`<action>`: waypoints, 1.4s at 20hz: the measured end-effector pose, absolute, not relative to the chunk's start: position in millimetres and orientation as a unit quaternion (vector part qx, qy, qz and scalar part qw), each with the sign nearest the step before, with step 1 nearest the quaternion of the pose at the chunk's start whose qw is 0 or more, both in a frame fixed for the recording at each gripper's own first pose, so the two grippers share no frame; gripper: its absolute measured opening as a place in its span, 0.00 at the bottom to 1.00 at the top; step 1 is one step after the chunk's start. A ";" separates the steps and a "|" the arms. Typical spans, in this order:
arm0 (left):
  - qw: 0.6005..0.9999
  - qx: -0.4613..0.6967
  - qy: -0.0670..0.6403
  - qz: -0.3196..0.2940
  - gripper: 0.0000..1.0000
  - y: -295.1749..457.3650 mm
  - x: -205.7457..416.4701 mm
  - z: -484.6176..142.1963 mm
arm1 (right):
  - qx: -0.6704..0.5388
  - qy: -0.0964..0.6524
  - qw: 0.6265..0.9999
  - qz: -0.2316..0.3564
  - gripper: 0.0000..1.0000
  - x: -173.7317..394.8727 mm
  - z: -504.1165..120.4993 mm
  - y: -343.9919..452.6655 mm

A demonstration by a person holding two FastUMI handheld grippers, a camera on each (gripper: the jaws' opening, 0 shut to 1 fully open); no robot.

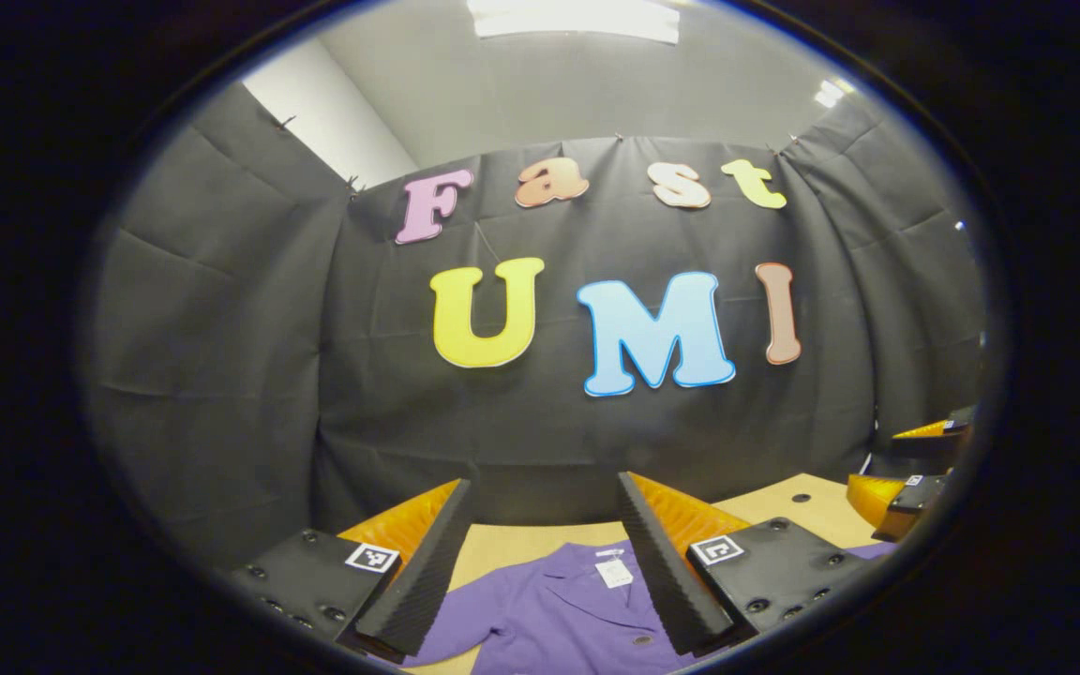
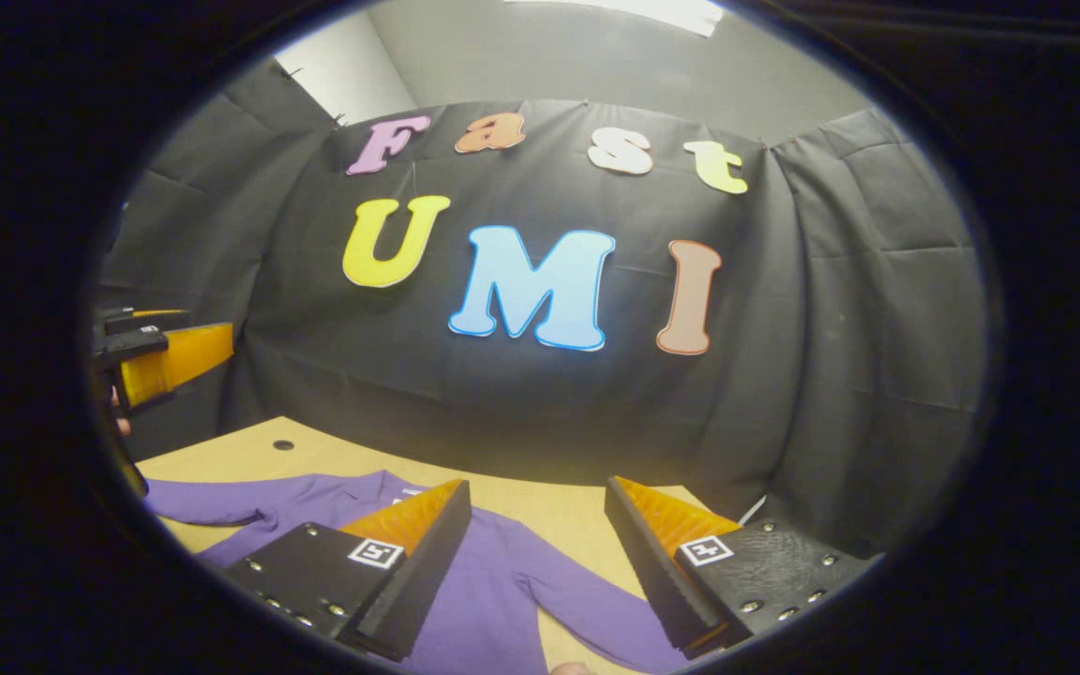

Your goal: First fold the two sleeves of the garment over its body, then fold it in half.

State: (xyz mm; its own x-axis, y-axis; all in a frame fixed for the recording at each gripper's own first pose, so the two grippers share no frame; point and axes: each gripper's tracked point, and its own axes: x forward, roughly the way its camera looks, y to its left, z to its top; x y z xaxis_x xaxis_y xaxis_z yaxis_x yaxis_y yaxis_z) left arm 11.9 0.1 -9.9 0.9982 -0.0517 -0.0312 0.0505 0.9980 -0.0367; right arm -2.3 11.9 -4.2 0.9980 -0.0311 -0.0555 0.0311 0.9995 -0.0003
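A purple shirt [image 1: 549,614] with a collar, a button and a white neck tag lies flat on the wooden table [image 1: 512,542]. My left gripper [image 1: 545,525] hangs open above its collar, nothing between the fingers. In the right gripper view the shirt [image 2: 493,581] spreads out with one sleeve [image 2: 212,502] reaching left and another sleeve [image 2: 596,614] running down to the right. My right gripper [image 2: 538,525] is open above the shirt's shoulder, holding nothing. The right gripper [image 1: 910,469] shows at the right edge of the left gripper view, and the left gripper [image 2: 151,356] at the left edge of the right gripper view.
The black cloth wall [image 1: 596,412] closes off the back of the table. A small dark hole [image 2: 283,444] marks the tabletop near its far left corner. Bare wood [image 2: 559,511] lies between the shirt and the wall.
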 end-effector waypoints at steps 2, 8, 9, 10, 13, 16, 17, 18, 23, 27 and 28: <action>0.999 -0.019 0.019 -0.026 1.00 1.3 11.3 -12.0 | -0.001 0.029 0.999 -0.019 0.91 -2.4 -4.5 10.8; 0.999 -0.027 0.025 -0.028 1.00 2.1 12.6 -17.4 | 0.020 0.061 0.997 -0.038 0.91 -8.9 -23.1 -0.1; 0.999 -0.027 0.027 -0.028 1.00 3.5 12.4 -18.3 | 0.027 0.071 0.996 -0.046 0.91 -10.0 -28.4 -5.7; 0.999 -0.026 0.028 -0.027 1.00 4.5 12.2 -19.5 | 0.032 0.084 0.994 -0.056 0.92 -11.5 -36.5 -12.3; 0.999 -0.022 0.032 -0.025 1.00 6.3 13.7 -22.1 | 0.036 0.113 0.988 -0.096 0.92 -15.6 -55.4 -41.5; 0.999 -0.020 0.034 -0.023 1.00 9.7 16.8 -22.8 | 0.037 0.149 0.979 -0.138 0.92 -21.6 -80.5 -72.1; 0.999 -0.020 0.036 -0.024 1.00 9.5 17.6 -24.0 | 0.040 0.164 0.974 -0.151 0.92 -25.3 -89.5 -82.1; 0.999 -0.019 0.040 -0.023 1.00 8.6 18.2 -26.7 | 0.047 0.179 0.969 -0.161 0.92 -28.8 -100.9 -89.8; 0.998 -0.020 0.046 -0.025 1.00 6.7 20.3 -30.3 | 0.093 0.256 0.939 -0.211 0.92 -49.8 -152.3 -123.7; 0.998 -0.020 0.051 -0.030 1.00 1.7 26.2 -33.0 | 0.129 0.311 0.911 -0.239 0.92 -69.5 -193.1 -143.6; 0.998 -0.021 0.052 -0.031 1.00 0.6 27.8 -35.0 | 0.136 0.324 0.903 -0.245 0.92 -74.8 -203.9 -148.7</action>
State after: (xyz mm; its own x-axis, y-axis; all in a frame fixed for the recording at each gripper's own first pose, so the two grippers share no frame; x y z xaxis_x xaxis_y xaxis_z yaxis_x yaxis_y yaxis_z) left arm 27.8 0.6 -35.0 0.9928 -0.0633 -0.1018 0.0589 0.9972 -0.0459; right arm -74.8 -148.7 -203.9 0.6693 -0.3549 -0.6527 0.5311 0.8429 0.0863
